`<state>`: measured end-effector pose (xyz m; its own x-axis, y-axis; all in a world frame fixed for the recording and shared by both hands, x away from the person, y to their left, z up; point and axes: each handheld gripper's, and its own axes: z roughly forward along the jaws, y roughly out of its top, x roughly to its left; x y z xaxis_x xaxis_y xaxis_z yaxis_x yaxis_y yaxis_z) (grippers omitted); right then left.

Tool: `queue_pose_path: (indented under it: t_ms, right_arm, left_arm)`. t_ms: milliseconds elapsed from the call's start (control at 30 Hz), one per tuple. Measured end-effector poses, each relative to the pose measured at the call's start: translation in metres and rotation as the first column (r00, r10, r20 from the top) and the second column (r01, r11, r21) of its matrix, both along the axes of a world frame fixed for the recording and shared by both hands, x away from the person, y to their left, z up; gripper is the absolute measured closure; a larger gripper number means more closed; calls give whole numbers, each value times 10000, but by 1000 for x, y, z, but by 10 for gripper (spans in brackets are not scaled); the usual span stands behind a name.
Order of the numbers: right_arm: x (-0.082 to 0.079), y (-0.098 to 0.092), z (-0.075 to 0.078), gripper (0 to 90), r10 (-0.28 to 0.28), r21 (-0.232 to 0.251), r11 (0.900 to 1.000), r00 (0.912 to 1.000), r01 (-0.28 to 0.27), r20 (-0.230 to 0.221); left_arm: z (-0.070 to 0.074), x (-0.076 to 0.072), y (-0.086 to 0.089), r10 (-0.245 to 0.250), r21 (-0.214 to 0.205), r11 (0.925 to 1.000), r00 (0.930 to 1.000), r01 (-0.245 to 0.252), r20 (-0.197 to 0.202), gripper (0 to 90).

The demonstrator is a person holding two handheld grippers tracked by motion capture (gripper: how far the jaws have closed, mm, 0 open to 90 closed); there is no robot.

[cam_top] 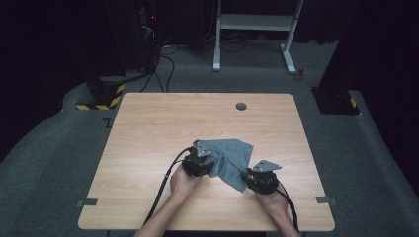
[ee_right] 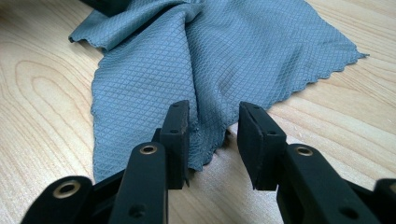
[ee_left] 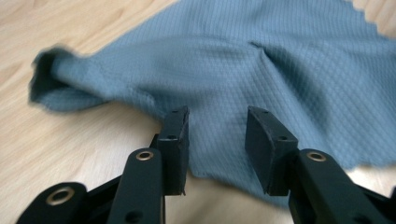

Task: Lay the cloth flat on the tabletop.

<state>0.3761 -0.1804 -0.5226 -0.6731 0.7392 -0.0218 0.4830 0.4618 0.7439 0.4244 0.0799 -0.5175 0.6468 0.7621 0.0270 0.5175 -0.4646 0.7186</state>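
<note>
so the blue-grey microfibre cloth is lying rumpled on the near half of the wooden table, a bit right of centre, with one edge curling up into a little tube and a fold running through the middle. looks to me like the person is setting up to grab two spots along the near edge so they can spread or fold it, which is why both hands are sitting low and close in on either side of it.

the left gripper is hanging right over the cloth's near edge, jaws standing about half open with the fabric showing in the gap between them. the pads aren't pinching anything as far as i can see, just hovering above the weave.

the right gripper is doing much the same at the cloth's pointed near corner, jaws roughly half apart. the corner is lying just at the left pad, maybe brushing it, can't really tell, but nothing is being clamped.
</note>
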Motion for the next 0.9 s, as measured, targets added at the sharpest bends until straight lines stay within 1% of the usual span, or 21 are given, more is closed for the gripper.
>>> queue_pose_path:
  t_ms: [33, 67, 100, 167, 333, 367, 400, 433, 500, 533, 567, 600, 633, 700, 767, 800, 833, 867, 900]
  right_arm:
    - [0, 0, 0, 646, 9, -3, 10000, 10000, -9, 14]
    - [0, 0, 0, 647, 0, 6, 10000, 10000, 0, -11]
    - [0, 0, 0, 647, 0, 8, 10000, 10000, 0, -17]
    - [0, 0, 0, 647, 1, 16, 10000, 10000, -1, -26]
    - [0, 0, 0, 647, 5, 3, 10000, 10000, -5, 5]
    - [0, 0, 0, 648, 2, 12, 10000, 10000, -2, -18]
    - [0, 0, 0, 647, 4, 10, 10000, 10000, -4, -16]
    - [0, 0, 0, 648, 4, 7, 10000, 10000, -4, 0]
    - [0, 0, 0, 648, 10, -10, 10000, 10000, -10, 17]
    - [0, 0, 0, 648, 12, -11, 10000, 10000, -12, 19]
    - [0, 0, 0, 649, 14, -10, 10000, 10000, -14, 17]
    - [0, 0, 0, 650, 19, -13, 10000, 10000, -19, 20]
    - [0, 0, 0, 650, 21, -15, 10000, 10000, -21, 23]
    - [0, 0, 0, 650, 13, -15, 10000, 10000, -13, -6]
    - [0, 0, 0, 650, 30, -23, 10000, 10000, -29, 17]
    - [0, 0, 0, 650, 9, -10, 10000, 10000, -9, -7]
    - [0, 0, 0, 650, 10, -15, 10000, 10000, -10, -8]
    - [0, 0, 0, 650, 33, -24, 10000, 10000, -33, 12]
    - [0, 0, 0, 650, 45, -22, 10000, 10000, -45, 39]
  left_arm:
    - [0, 4, -2, -15, -6, 10000, 10000, 15, -71, 606]
    - [1, 6, -2, -18, 60, 10000, 10000, 19, -58, 607]
    - [1, 9, -3, -32, -9, 10000, 9998, 32, -180, 607]
    - [2, 10, -3, -155, 0, 9999, 9997, 155, -204, 638]
    - [3, 7, -1, -475, 190, 9987, 9987, 479, -207, 849]
    - [4, 6, -1, -517, 223, 9984, 9984, 523, -239, 879]
    - [4, 6, 0, -577, 263, 9979, 9979, 585, -301, 885]
    - [6, 4, 1, -643, 207, 9977, 9972, 651, -385, 885]
    - [11, -1, 4, -753, 185, 9969, 9967, 760, -316, 885]
    - [15, -3, 7, -830, 224, 9962, 9959, 838, -368, 885]
    - [19, -6, 11, -872, 269, 9957, 9949, 886, -501, 885]
    - [21, -8, 13, -859, 308, 9957, 9948, 877, -555, 885]
    - [23, -10, 18, -867, 405, 9951, 9928, 903, -824, 884]
    - [24, -14, 26, -803, 428, 9954, 9910, 853, -1071, 865]
    - [23, -20, 34, -672, 183, 9974, 9912, 697, -1140, 842]
    - [21, -23, 37, -652, 195, 9975, 9917, 677, -1109, 827]
    - [19, -27, 39, -536, 149, 9984, 9931, 554, -1045, 802]
    - [18, -31, 42, -440, 175, 9988, 9948, 457, -919, 757]
    - [16, -34, 44, -325, 104, 9994, 9959, 335, -847, 703]
